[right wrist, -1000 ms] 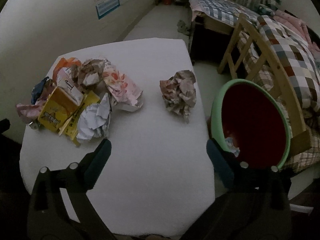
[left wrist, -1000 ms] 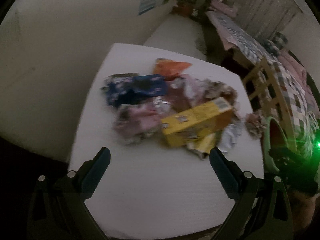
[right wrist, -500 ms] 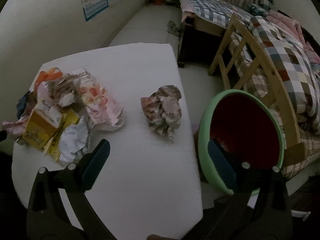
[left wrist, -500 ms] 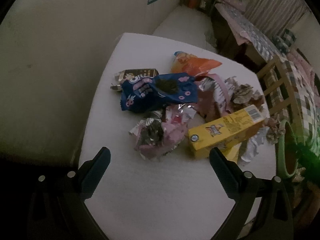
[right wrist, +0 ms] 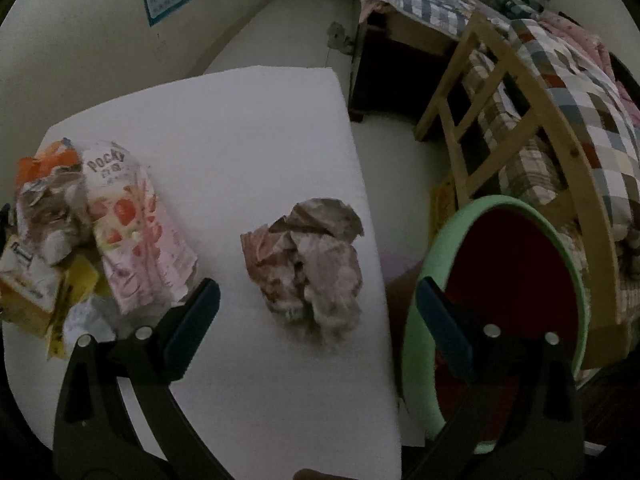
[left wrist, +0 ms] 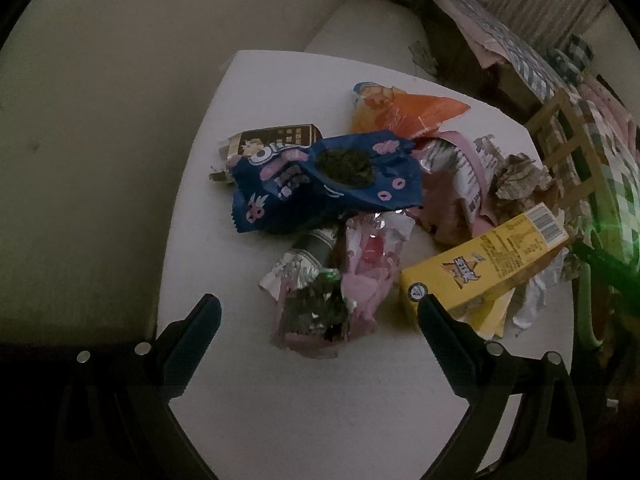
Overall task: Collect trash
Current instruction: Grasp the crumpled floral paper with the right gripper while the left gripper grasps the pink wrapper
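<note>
- Left wrist view: left gripper is seen w/ fingers spread wide, nothing held, hovering over the white rectangular tabletop.
- A heap of trash is seen just ahead of the fingertips: crumpled pink foil wrapper nearest, lying between the two fingers' line; blue printed snack bag behind it; orange plastic bag further back.
- Yellow cardboard carton is laid on its side at the heap's right, close by the right finger tip.
- Right wrist view: right gripper is likewise held wide open & empty.
- A crumpled brownish paper ball is seen alone on the tabletop, between the fingers, well apart from the heap.
- Pink-white Pocky box is seen flattened at the heap's edge, left side, just beside the left finger.
- Green-rimmed round bin w/ red inside is placed off the table's right edge, partly behind the right finger.
</note>
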A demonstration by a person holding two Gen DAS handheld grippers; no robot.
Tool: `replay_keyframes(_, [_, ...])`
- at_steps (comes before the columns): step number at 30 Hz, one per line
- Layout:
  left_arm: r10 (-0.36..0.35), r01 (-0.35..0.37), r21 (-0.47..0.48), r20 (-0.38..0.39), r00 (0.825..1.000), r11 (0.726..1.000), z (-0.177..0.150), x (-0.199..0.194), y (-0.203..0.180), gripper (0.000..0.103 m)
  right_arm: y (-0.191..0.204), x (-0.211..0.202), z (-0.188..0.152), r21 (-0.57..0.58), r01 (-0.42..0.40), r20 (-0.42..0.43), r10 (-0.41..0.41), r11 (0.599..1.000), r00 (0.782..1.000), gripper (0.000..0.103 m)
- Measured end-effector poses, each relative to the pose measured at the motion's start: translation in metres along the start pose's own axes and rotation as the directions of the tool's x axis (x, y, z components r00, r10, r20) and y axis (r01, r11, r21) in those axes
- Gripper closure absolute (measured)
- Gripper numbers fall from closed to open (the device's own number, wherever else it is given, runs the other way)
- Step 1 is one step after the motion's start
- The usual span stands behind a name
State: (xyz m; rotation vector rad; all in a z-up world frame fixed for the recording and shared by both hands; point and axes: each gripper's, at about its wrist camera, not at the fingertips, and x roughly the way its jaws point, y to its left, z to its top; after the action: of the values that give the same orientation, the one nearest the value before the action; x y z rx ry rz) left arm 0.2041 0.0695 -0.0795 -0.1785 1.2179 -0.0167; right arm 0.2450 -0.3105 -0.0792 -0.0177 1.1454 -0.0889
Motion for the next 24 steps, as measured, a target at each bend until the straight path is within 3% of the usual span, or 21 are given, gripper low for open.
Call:
replay_keyframes(2, [-0.004,0.004,-0.006,0.003,1.0,1.0,0.002,0.001,0.001,0.016,0.001,0.008,0.002,-0.001,-0.001,-0.015,0.001,1.0,1.0,0.009])
replay_keyframes(8, [-0.057,0.056,-0.032,-0.021,0.998,0.998,0.004,0.007,0.002,0.044,0.008,0.025,0.003,-0.014,-0.012,-0.065,0.011,1.0,0.998,0.041])
replay_keyframes(9, [-0.06,0.059,-0.029,-0.027,0.998,0.998,0.004,0.007,0.002,0.052,0.007,0.025,0.002,-0.015,-0.008,-0.067,0.007,1.0,0.998,0.044])
replay_keyframes(15, [-0.072,0.072,-0.018,-0.008,0.997,0.997,-0.001,-0.004,0.002,0.074,0.006,0.015,-0.002,-0.019,-0.018,-0.054,0.017,1.0,0.998,0.061])
replay_keyframes(24, [-0.078,0.077,0.022,0.074,0.994,0.997,-0.011,-0.048,-0.008,0.076,0.004,-0.032,-0.013,-0.012,-0.042,0.028,0.042,0.999,0.999,0.061])
